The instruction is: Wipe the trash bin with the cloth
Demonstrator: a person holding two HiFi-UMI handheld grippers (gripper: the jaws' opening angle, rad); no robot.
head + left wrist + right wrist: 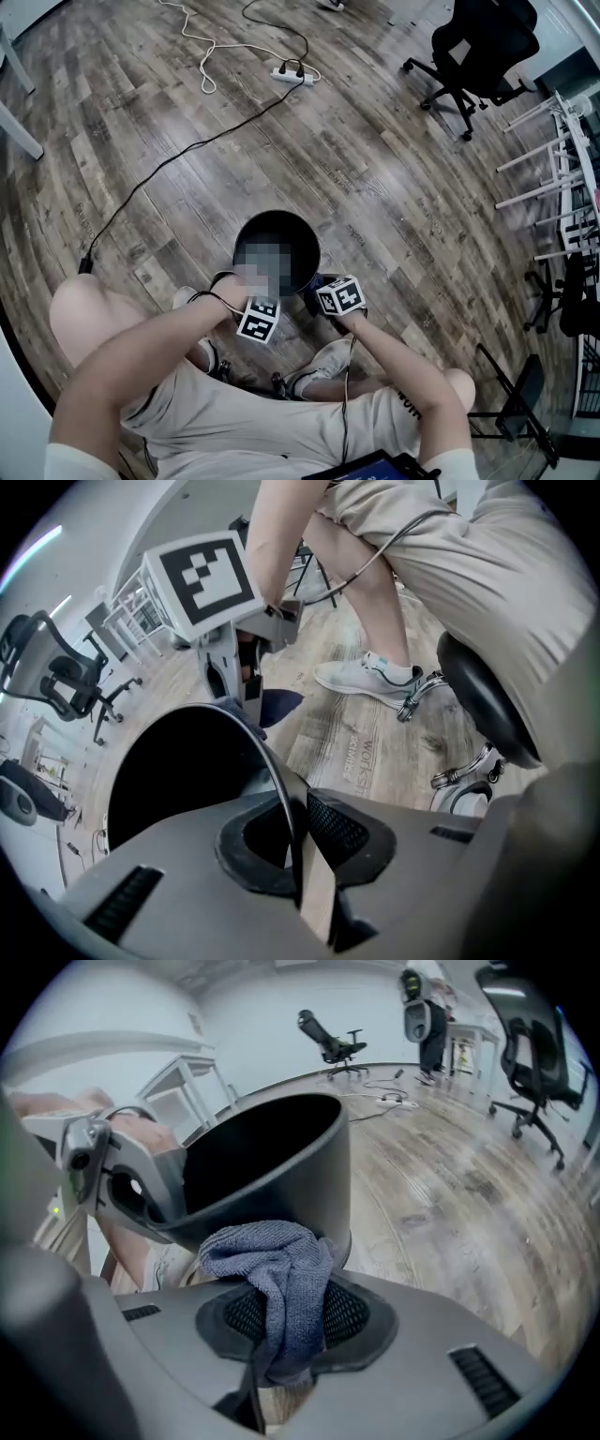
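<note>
The black trash bin [281, 230] stands on the wood floor in front of the person's feet. My left gripper [247, 292] is at its near left rim. In the left gripper view the thin bin wall [267, 761] runs between the jaws, and the left gripper [296, 834] is shut on it. My right gripper [317, 289] is at the bin's near right side. It is shut on a bunched blue-grey cloth [281, 1274], which lies against the bin's outer wall [291, 1162] just below the rim. The right gripper's [286, 1327] pads are mostly hidden by the cloth.
A power strip [291, 73] with white and black cables lies on the floor beyond the bin. A black office chair [478, 47] and a white rack [567, 159] stand at the right. The person's shoes [323, 361] and a stool [487, 705] are close behind the grippers.
</note>
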